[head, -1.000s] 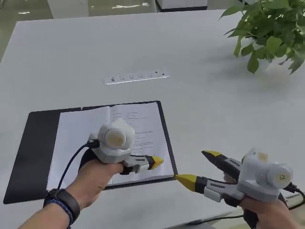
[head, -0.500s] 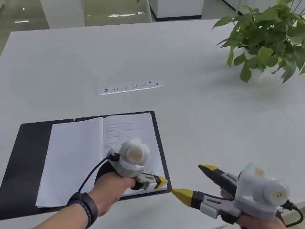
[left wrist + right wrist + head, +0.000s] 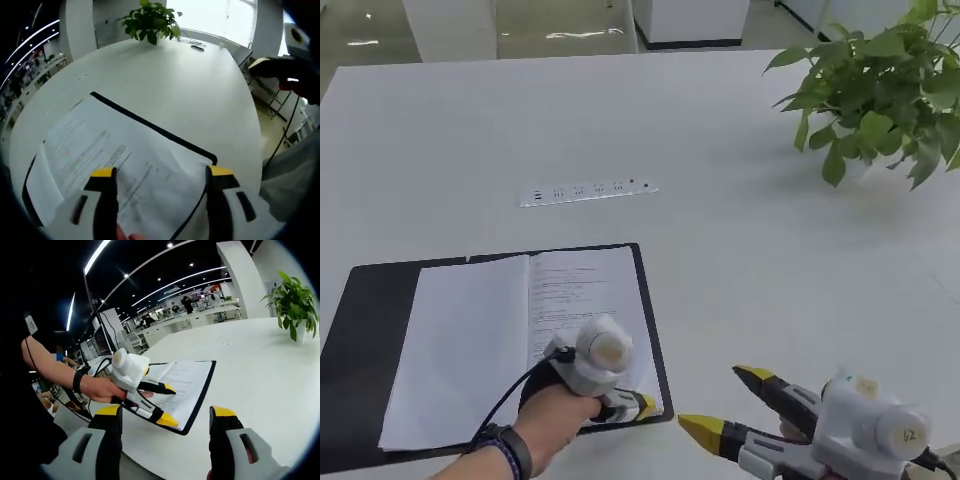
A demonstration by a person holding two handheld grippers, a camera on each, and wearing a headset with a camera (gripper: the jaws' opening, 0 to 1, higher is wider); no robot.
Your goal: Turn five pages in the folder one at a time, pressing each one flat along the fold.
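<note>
Our left hand-held gripper — released — hovers over the folder's right page, lower centre, nearer than the released right hand-held gripper.

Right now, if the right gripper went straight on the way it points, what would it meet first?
Probably the left gripper, its yellow-tipped jaws open over the near corner of the open black folder of white printed pages. Depth is unclear, so the right gripper might pass beside it.

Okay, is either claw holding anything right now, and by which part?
Nothing is held. The left claw is open over the right-hand page of the folder; the right claw is open over the table.
</note>
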